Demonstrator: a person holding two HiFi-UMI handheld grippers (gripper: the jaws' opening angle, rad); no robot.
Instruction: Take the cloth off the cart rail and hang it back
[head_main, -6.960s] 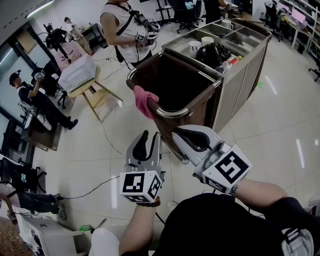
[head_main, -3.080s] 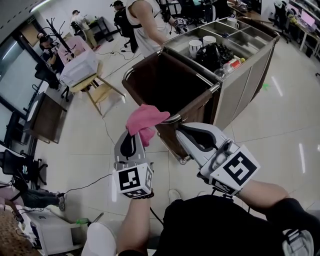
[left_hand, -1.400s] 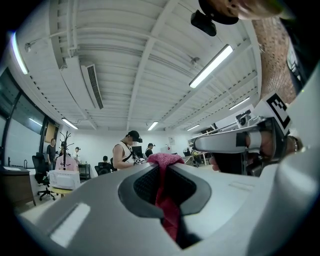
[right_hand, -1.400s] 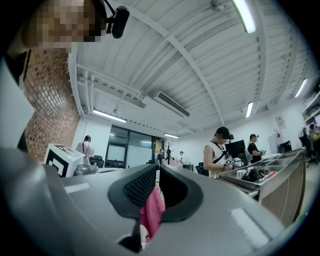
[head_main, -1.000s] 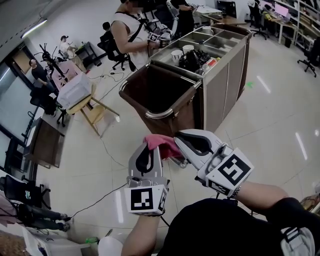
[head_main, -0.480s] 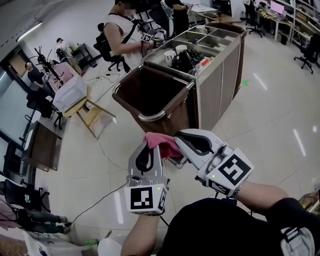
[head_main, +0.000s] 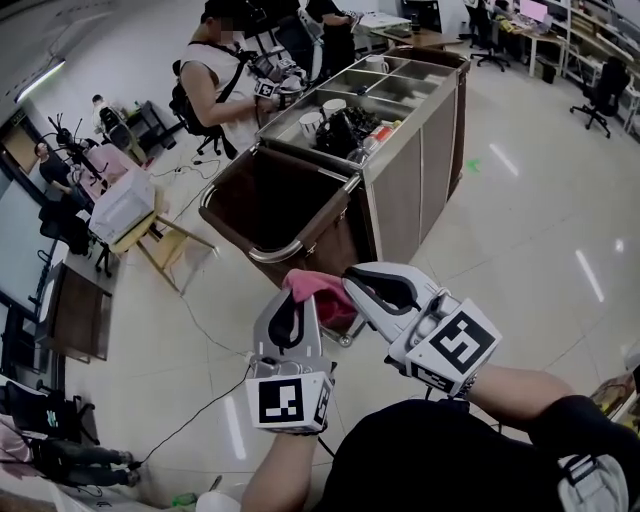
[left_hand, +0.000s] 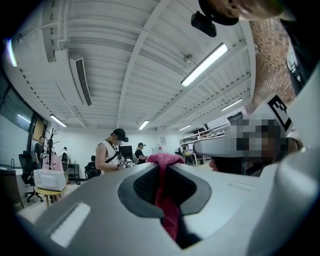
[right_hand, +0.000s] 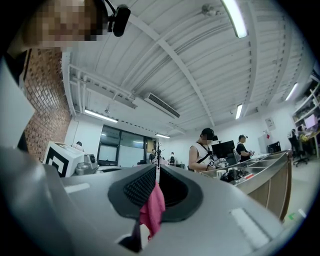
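In the head view a pink cloth (head_main: 318, 290) is bunched between my two grippers, in the air in front of the cart's curved metal rail (head_main: 292, 246) and clear of it. My left gripper (head_main: 292, 296) is shut on the cloth's left side; the pink fabric (left_hand: 167, 210) runs up between its jaws to a tuft at the tips. My right gripper (head_main: 352, 280) is shut on the right side, and a pink fold (right_hand: 154, 207) hangs between its pads. The rail rims a brown bag (head_main: 265, 200) and carries nothing.
The steel cart top (head_main: 415, 85) holds cups and clutter in its bins. A person in a white sleeveless top (head_main: 212, 85) stands at the cart's far side. A wooden chair with a white box (head_main: 122, 208) is at the left, and a cable (head_main: 195, 415) lies on the floor.
The cloth hung on the rail at first. My left gripper lifted it off, then my right gripper closed on it too. Over the last second both hold still while the cart drifts left in view.
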